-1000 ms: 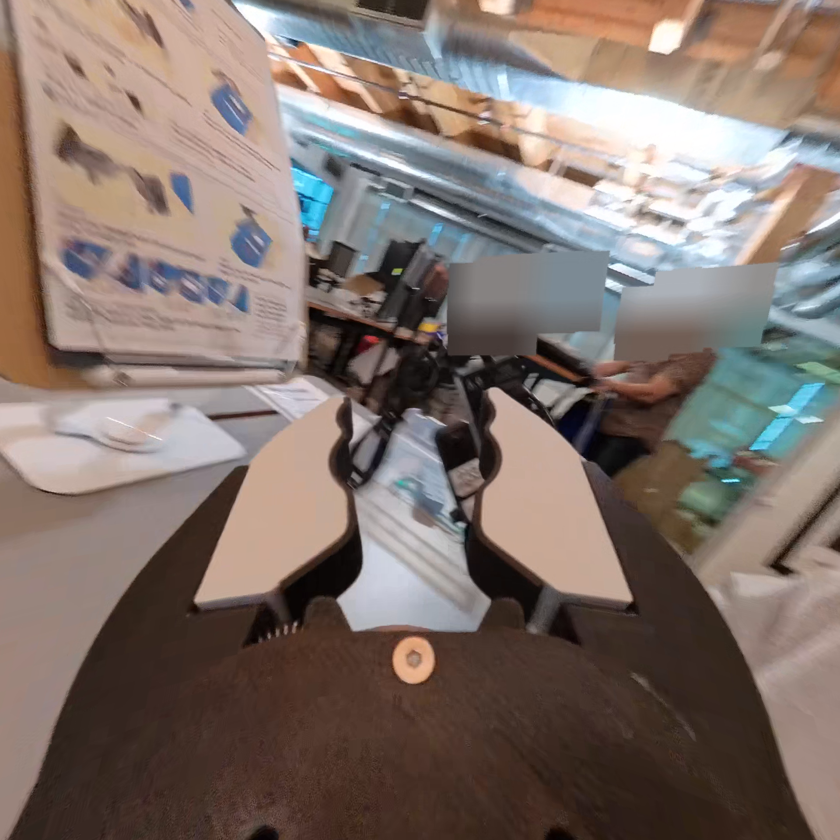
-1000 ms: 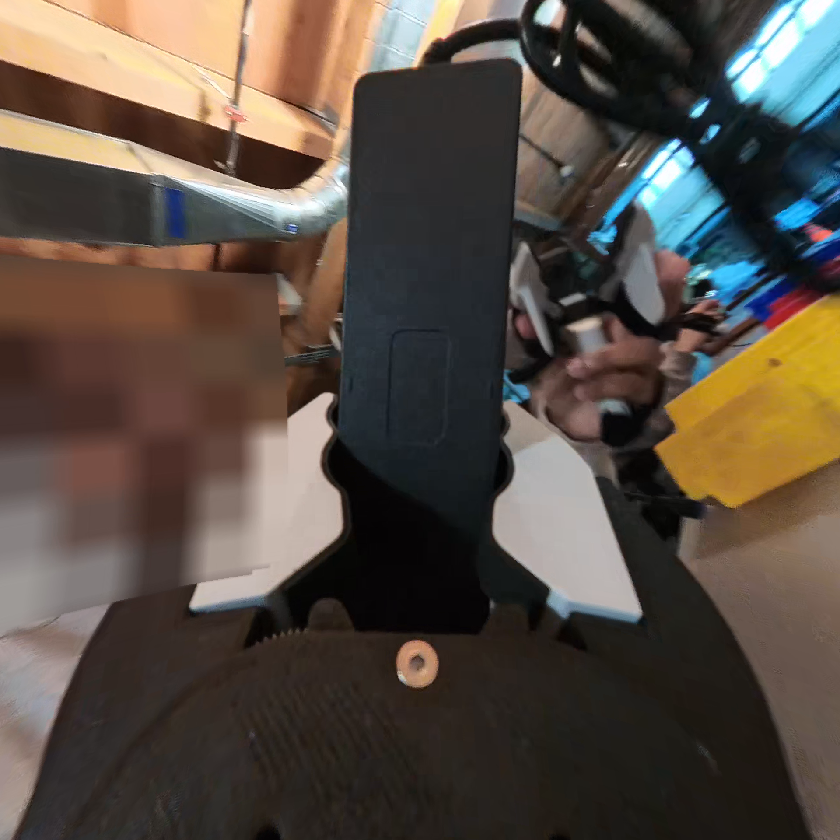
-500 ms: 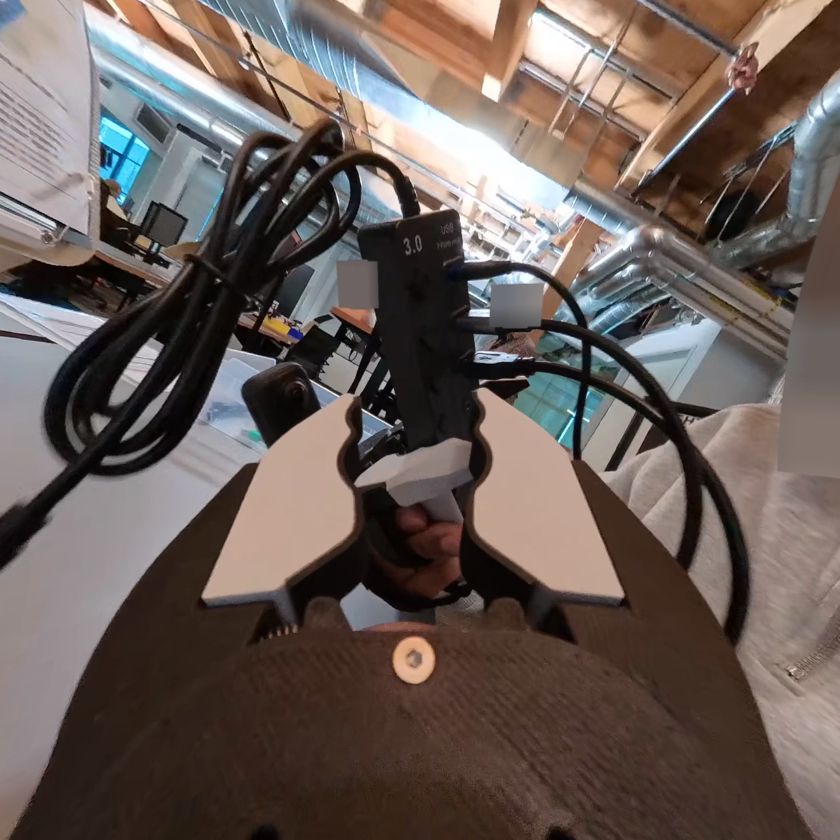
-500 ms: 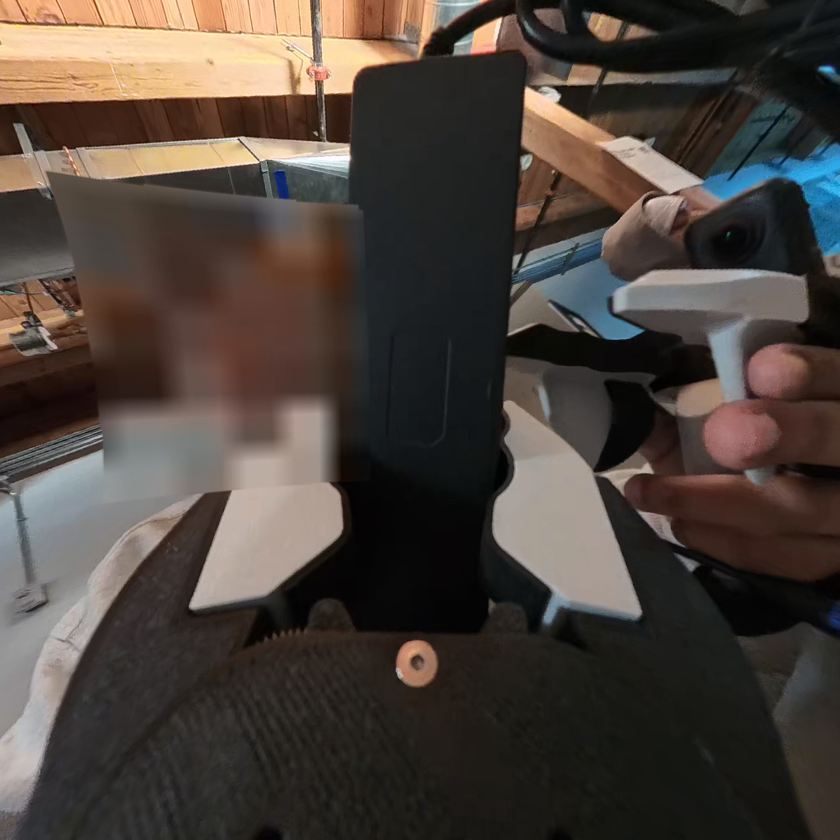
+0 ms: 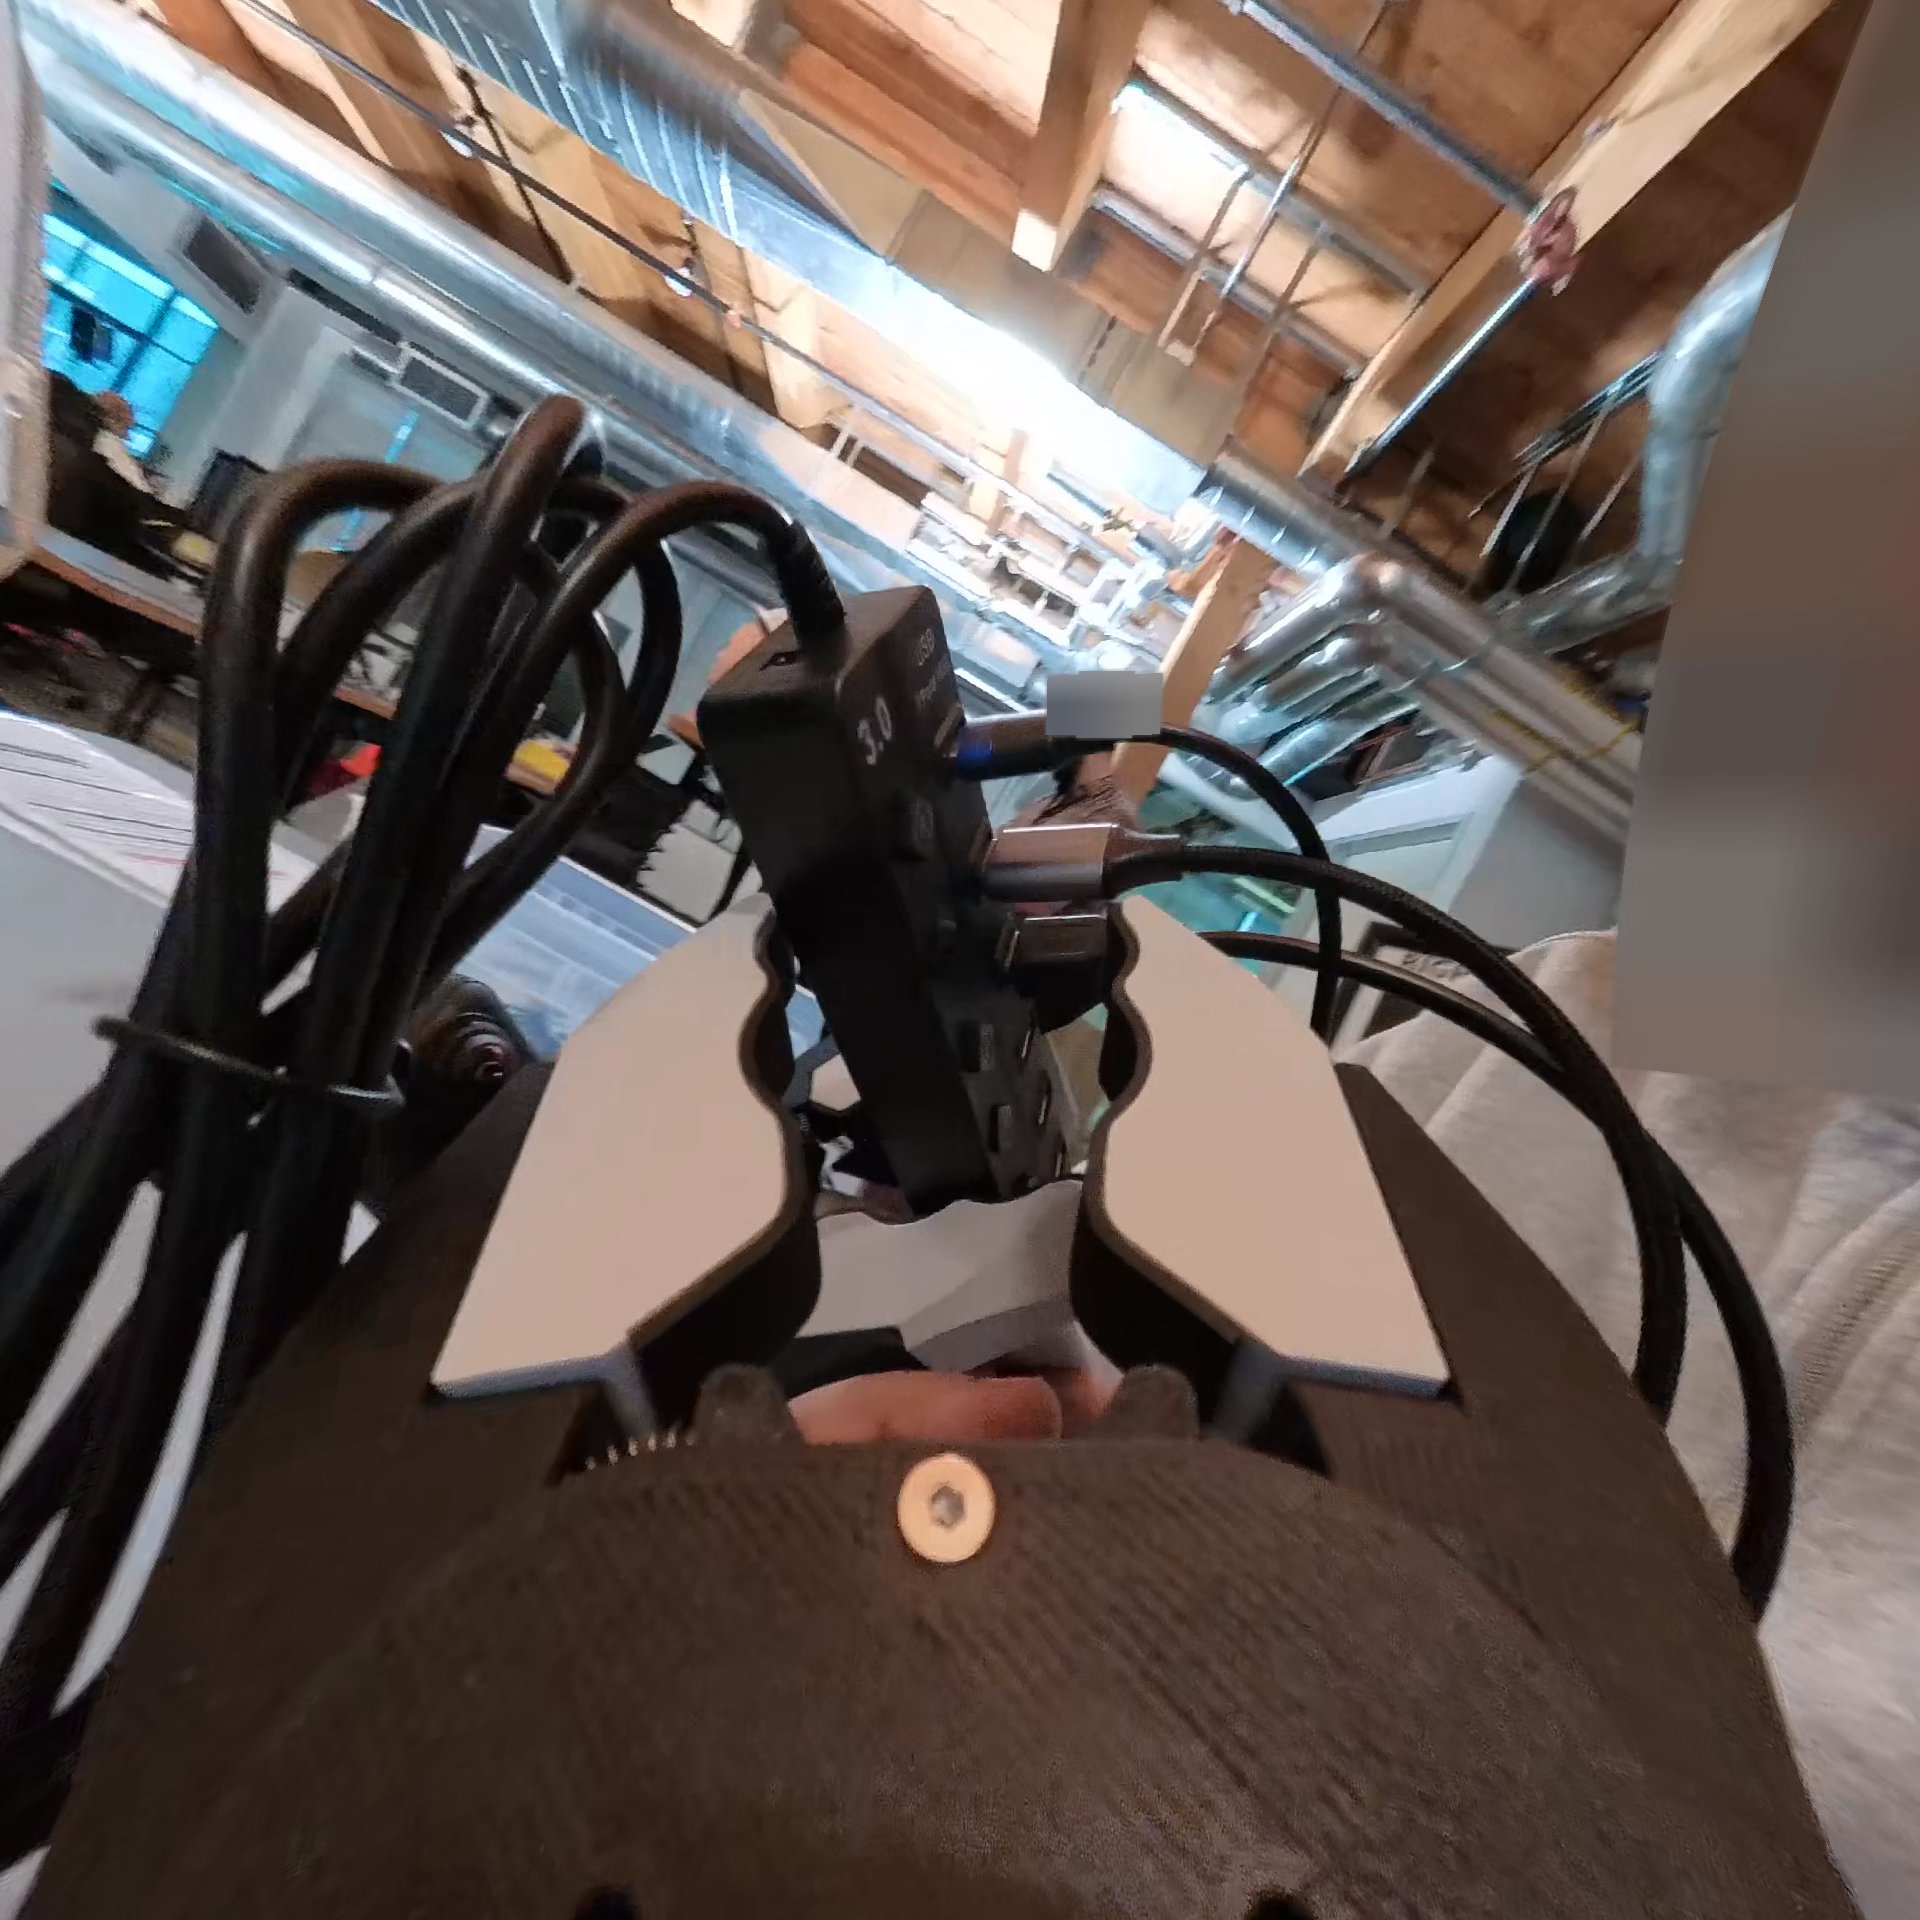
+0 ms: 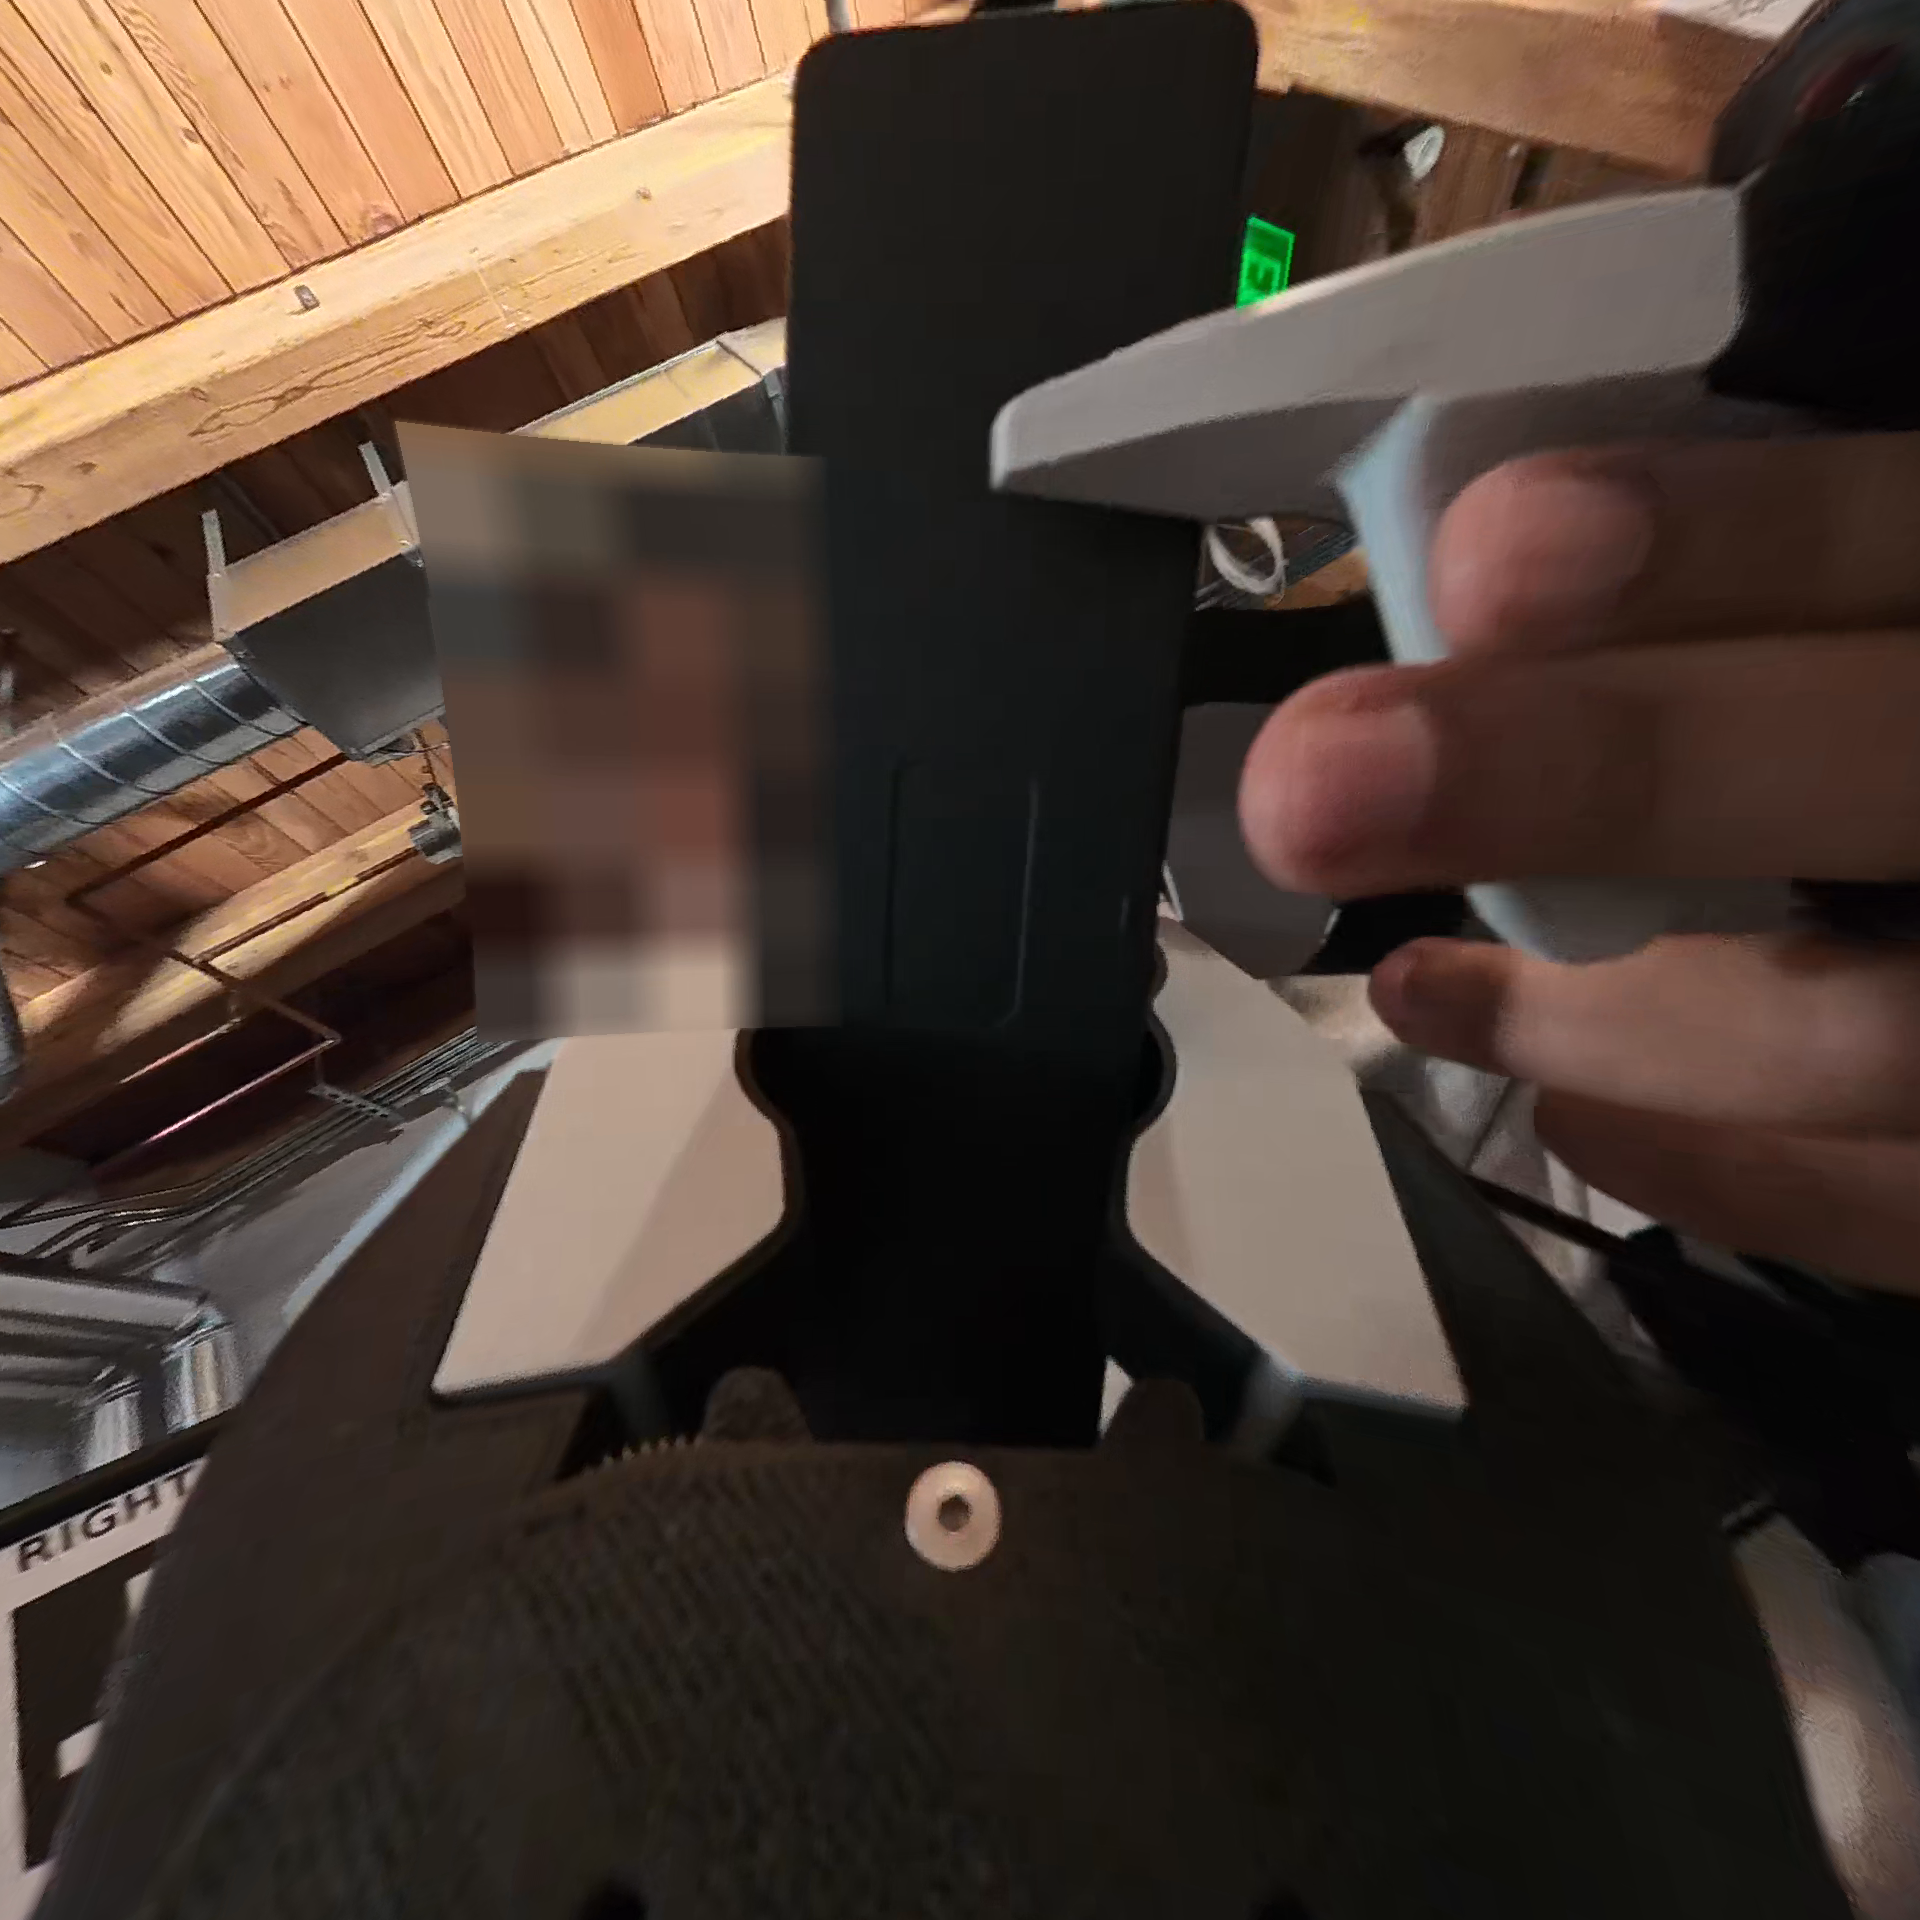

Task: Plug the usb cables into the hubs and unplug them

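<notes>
Between the two pale, flat-faced fingers of the right gripper (image 6: 956, 1049), a black USB hub (image 6: 997, 582) is standing upright: a long, smooth, matte plastic slab with rounded corners and a shallow rectangular recess in its rear face. The jaws are clamping its lower end, and the body is projecting well past the fingertips. A hand (image 6: 1621, 852) is gripping a white moulded handle (image 6: 1382, 374) just right of the hub.

In the left wrist view, the same hub (image 5: 914, 914) is tilting leftward between and beyond the tips of the left gripper (image 5: 940, 956), whose scalloped fingers are standing apart on either side without touching it. Three cables are sitting in the hub's right-hand ports: a smooth black one with a blue-tipped plug (image 5: 997, 743), a braided one with a grey metal shell (image 5: 1060, 857), and a third (image 5: 1055, 940) below. A coiled bundle of thick black cable (image 5: 312, 831), cinched by a thin tie, is hanging at left.
</notes>
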`<action>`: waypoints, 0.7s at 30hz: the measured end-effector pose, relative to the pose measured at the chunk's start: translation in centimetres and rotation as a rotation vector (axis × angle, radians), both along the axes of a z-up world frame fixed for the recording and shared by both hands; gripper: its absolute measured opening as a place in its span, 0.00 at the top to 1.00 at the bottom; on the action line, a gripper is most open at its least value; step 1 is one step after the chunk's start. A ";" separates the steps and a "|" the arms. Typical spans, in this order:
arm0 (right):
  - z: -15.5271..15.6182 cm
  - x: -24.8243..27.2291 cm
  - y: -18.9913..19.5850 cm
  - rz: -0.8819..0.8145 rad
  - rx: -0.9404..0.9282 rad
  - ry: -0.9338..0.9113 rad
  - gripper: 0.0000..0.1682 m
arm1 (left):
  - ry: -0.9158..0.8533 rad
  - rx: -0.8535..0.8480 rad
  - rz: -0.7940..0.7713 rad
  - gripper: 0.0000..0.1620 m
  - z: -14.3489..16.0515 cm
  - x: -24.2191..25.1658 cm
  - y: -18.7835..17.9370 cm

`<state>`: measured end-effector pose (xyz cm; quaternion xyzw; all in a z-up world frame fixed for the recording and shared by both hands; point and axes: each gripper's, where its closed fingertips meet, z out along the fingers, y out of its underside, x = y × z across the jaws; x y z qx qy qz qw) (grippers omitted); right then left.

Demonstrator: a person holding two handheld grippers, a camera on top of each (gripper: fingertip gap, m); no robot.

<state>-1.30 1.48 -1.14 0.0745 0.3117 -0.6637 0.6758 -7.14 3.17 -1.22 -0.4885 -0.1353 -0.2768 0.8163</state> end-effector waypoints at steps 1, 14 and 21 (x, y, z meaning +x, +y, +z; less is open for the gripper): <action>0.0 0.2 0.0 0.018 -0.004 0.004 0.60 | -0.011 0.017 -0.027 0.65 0.1 0.3 0.0; -1.4 -1.2 0.1 -0.110 0.172 0.074 0.62 | -0.042 0.030 0.062 0.85 0.2 -0.9 -0.7; -3.5 -11.1 7.8 -0.912 0.491 0.068 0.73 | -0.075 -0.070 0.425 0.85 -1.5 -5.1 -3.1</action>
